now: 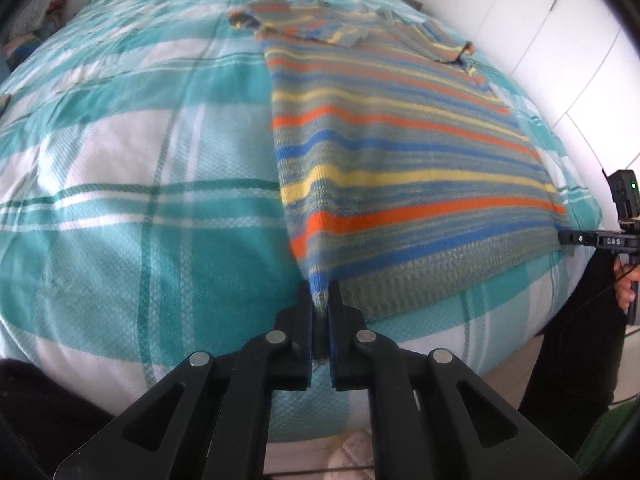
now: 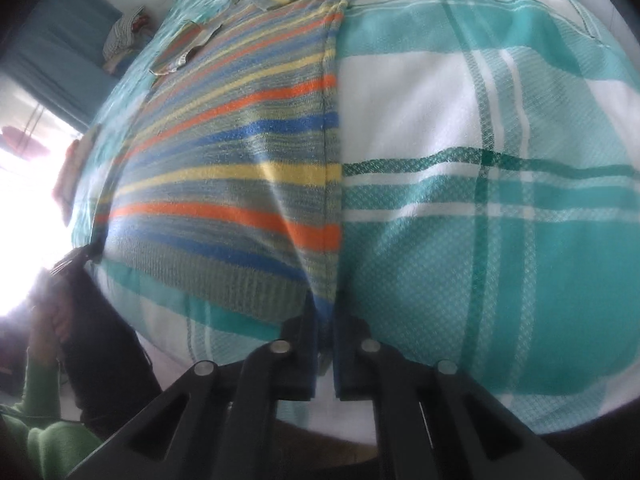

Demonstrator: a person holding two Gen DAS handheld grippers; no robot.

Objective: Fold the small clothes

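A striped knit sweater, grey-green with orange, blue and yellow bands, lies flat on the bed, its sleeves folded across the far end. My left gripper is shut on the sweater's near left hem corner. My right gripper is shut on the near right hem corner of the sweater. The right gripper also shows at the right edge of the left wrist view, and the left gripper at the left edge of the right wrist view.
The bed is covered by a teal and white checked sheet that also fills the right wrist view. White wardrobe doors stand beyond the bed. A bright window and a pile of clothes are at the left.
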